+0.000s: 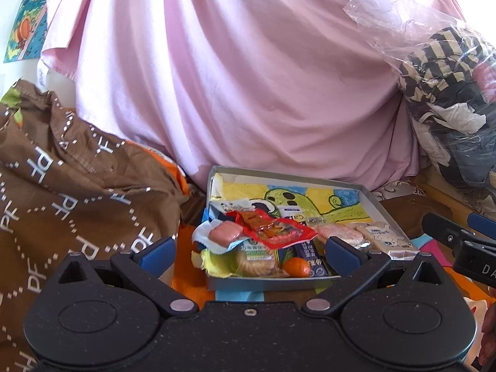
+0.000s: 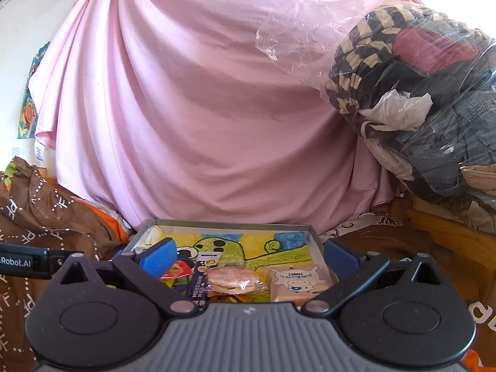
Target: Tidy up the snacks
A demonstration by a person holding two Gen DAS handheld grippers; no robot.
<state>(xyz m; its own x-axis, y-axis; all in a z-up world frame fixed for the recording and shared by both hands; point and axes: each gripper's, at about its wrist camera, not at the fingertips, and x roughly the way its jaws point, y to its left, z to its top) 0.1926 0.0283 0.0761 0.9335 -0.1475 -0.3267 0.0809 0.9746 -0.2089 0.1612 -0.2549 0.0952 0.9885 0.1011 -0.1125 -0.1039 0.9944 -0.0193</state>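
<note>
A shallow grey box (image 1: 369,197) lined with a yellow and green cartoon drawing lies on the bed and holds several snacks. Among them are a red packet (image 1: 272,228), a pink wrapped sweet (image 1: 224,232), a biscuit pack (image 1: 254,257), a small orange (image 1: 297,266) and a toast pack (image 1: 383,237). My left gripper (image 1: 249,252) hovers open over the box's near end, nothing between its blue pads. In the right wrist view the box (image 2: 316,238) shows a round cracker pack (image 2: 232,279) and the toast pack (image 2: 296,280). My right gripper (image 2: 248,257) is open above them.
A pink sheet (image 1: 232,77) hangs behind the box. Brown patterned fabric (image 1: 62,179) is heaped at the left. A clear plastic bag of clothes (image 2: 418,99) is piled at the right. The right gripper's body (image 1: 458,238) shows at the left view's right edge.
</note>
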